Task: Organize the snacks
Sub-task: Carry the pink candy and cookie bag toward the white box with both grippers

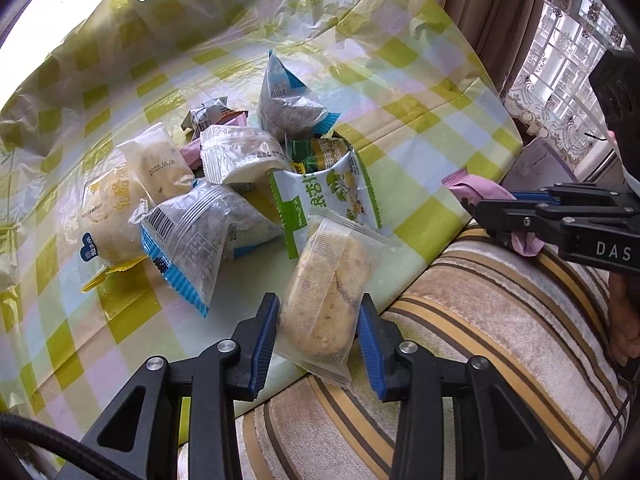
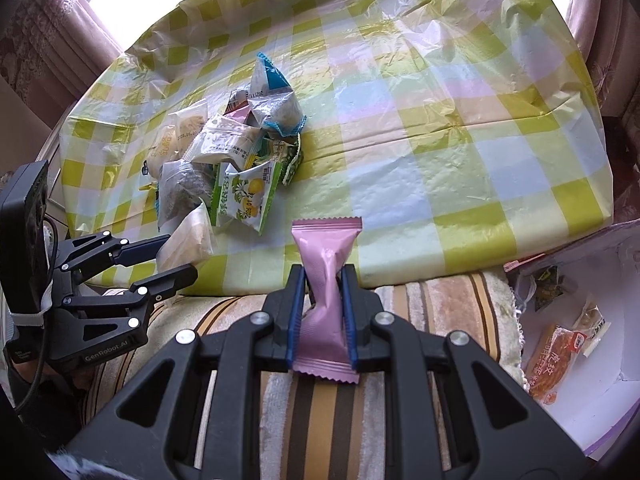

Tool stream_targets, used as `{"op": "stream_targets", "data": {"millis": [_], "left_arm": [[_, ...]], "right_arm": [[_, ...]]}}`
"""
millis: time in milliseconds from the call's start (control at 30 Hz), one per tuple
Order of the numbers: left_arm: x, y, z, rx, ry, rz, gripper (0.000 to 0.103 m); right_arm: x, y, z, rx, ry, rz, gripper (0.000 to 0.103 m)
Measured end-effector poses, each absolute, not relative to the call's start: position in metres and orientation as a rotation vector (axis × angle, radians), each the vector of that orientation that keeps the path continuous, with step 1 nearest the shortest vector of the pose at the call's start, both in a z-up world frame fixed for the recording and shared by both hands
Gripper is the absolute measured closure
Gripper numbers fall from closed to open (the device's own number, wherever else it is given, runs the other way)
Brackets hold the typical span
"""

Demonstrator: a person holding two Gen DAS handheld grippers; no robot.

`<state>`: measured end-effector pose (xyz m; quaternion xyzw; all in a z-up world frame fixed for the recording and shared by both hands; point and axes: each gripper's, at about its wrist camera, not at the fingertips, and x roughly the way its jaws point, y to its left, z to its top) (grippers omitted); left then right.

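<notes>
step: both grippers carrying snacks off the pile [image 2: 224, 152] | left gripper [image 1: 318, 344] jaws gripping a clear-wrapped pastry [image 1: 324, 296] | right gripper [image 2: 322, 316] jaws clamping a pink bar [image 2: 324, 280] | next: I'd say swinging each to the white box [image 2: 600, 280] right of the pile, then releasing

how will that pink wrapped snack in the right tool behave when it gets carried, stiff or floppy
Probably floppy: the pink packet is pinched narrow at its waist between the right tool pads. Likely light, since its free top stands up unsupported. The glossy film may be slippery, so it could slide if the grip loosens.
</notes>
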<state>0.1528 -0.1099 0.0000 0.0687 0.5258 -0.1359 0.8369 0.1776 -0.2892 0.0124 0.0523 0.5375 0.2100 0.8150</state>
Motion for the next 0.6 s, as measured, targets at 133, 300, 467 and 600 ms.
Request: {"op": "stream_targets", "data": {"millis": [133,300,467,600], "left_arm": [[0.157,-0.116,0.008,0.144,1.082,-0.264,0.063],[0.159,-0.126,0.016,0.129,1.061,-0.263,0.063],[0.160,-0.144,0.024,0.103,1.040,-0.293,0.063],[0.163,-0.165,0.029,0.079,1.033,-0.338,0.063]], "right_arm": [[0.176,-0.293,0.016,0.120,1.134,0.448,0.081],[0.176,-0.303,0.020,0.140,1.123,0.440,0.081],[0.174,-0.319,0.022,0.156,1.115,0.411,0.081],[0.175,-0.339,0.022,0.178,1.114,0.375,0.081]]}}
